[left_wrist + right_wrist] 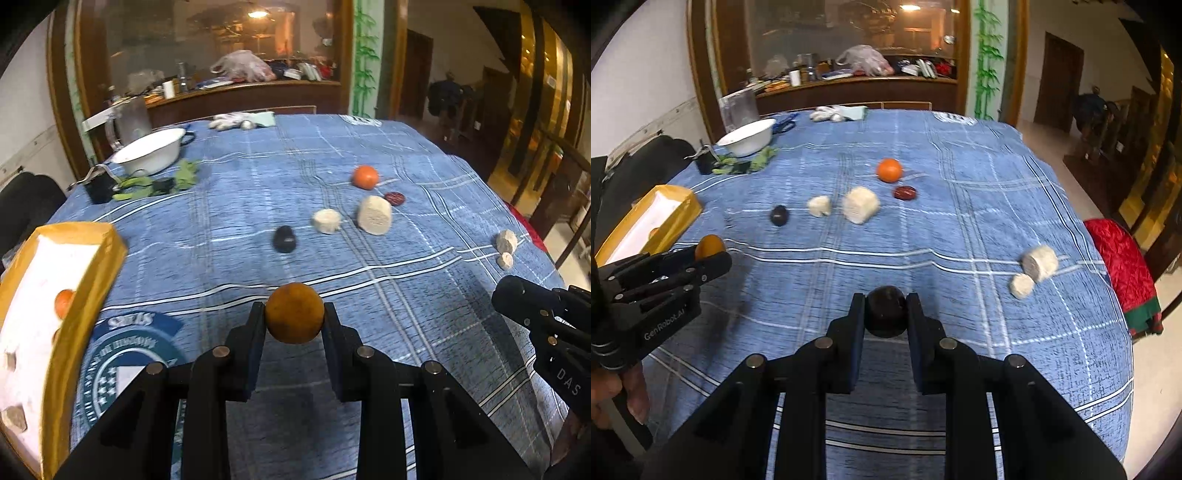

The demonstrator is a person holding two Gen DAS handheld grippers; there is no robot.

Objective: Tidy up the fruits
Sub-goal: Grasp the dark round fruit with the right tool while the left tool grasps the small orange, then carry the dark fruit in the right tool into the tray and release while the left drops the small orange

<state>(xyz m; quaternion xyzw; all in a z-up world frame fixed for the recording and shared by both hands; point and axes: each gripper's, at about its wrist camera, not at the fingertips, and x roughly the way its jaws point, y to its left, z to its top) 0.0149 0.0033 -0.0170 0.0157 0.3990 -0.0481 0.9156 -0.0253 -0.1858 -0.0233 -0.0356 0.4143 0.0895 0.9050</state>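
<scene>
Blue plaid tabletop (pixel 960 206) w/ a yellow-rimmed box (pixel 92 266) at its left edge; the box already holds an orange piece and some pale chunks.

Risks, as I judge them: both fruits are round and pinched only at the pad tips, so a tilt or jolt could let either roll out and off the cloth. Both claws may head for the same box, so they could bump, since the left one already sits nearest it. The box wall looks thin; a knock from a finger could shove it over the edge.

Left claw (pixel 294 317) is clenched on a dull orange fruit (pixel 294 314), held above the cloth, level, pointing away from the person, box just to its left. Right claw (pixel 886 312) is clenched on a dark fruit (pixel 886 310), also raised and level, nearer the tabletop's middle.

Loose on the cloth, biggest first: large pale chunk (pixel 860 205), bright orange (pixel 889 170), smaller pale chunk (pixel 819 205), red date (pixel 905 192), dark plum (pixel 779 215). Two more pale chunks (pixel 1039 263) sit far right.
</scene>
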